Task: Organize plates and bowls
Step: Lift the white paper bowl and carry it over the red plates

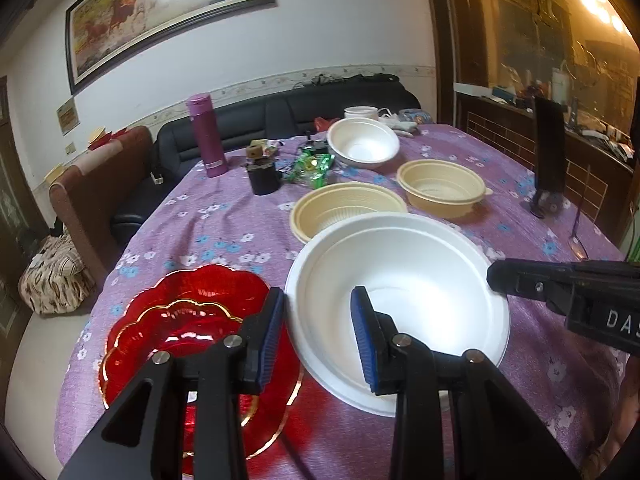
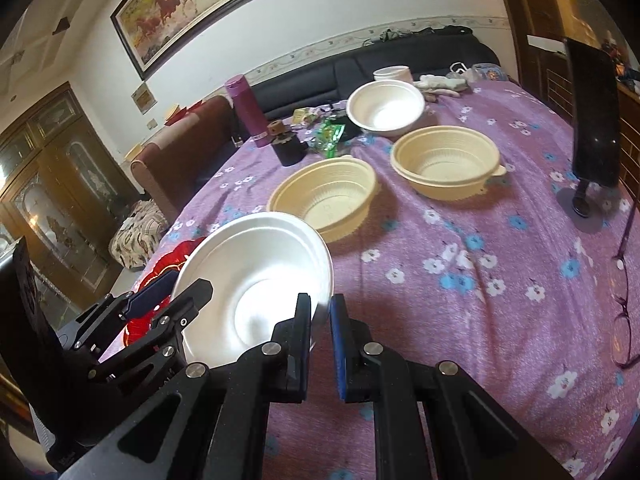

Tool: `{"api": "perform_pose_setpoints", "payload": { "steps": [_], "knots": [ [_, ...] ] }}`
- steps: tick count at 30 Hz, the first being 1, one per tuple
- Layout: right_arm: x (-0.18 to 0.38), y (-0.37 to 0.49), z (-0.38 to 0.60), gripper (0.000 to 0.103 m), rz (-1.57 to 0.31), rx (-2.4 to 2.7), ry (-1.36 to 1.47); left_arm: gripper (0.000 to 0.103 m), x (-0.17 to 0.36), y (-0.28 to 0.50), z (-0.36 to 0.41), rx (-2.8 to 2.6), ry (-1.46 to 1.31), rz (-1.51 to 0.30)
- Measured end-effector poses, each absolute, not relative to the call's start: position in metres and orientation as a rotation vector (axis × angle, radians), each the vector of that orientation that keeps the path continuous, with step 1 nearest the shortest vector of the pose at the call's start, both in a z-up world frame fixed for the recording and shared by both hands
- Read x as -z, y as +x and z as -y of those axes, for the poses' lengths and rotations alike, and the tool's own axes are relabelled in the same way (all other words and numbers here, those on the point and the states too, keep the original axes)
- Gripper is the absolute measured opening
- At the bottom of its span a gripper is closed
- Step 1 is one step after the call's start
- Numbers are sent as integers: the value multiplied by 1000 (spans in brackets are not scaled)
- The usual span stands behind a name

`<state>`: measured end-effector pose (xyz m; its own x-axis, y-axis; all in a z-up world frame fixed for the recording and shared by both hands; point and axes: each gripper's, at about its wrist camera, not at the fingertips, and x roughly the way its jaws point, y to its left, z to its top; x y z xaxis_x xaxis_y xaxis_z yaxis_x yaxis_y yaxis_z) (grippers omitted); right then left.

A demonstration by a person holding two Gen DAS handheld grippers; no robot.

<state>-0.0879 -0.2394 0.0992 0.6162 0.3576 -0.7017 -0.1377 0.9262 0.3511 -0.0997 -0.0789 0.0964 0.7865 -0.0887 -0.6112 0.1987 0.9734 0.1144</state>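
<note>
A white foam bowl (image 1: 400,292) (image 2: 260,276) is held tilted above the table. My right gripper (image 2: 320,316) is shut on its right rim; its fingers also show in the left wrist view (image 1: 520,280). My left gripper (image 1: 318,332) is open, its jaws straddling the bowl's left rim, one finger (image 1: 366,332) inside the bowl. Stacked red glass plates (image 1: 188,328) (image 2: 160,268) lie below at the left. Two beige plastic bowls (image 1: 344,208) (image 1: 440,186) (image 2: 324,200) (image 2: 444,164) and another white foam bowl (image 1: 362,142) (image 2: 386,108) sit farther back.
A purple thermos (image 1: 206,136), a black pot (image 1: 262,178), green wrappers (image 1: 314,166) and a white cup (image 1: 360,113) stand at the back of the purple flowered tablecloth (image 2: 480,280). A black stand (image 2: 592,120) and glasses (image 2: 624,300) are at the right.
</note>
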Motion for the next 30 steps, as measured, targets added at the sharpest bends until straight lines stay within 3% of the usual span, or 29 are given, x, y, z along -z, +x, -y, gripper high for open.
{"api": "perform_pose_setpoints", "payload": {
  "steps": [30],
  "knots": [
    [-106, -52, 125, 11, -900, -486, 178, 36, -107, -105, -34, -56, 61, -637]
  ]
}}
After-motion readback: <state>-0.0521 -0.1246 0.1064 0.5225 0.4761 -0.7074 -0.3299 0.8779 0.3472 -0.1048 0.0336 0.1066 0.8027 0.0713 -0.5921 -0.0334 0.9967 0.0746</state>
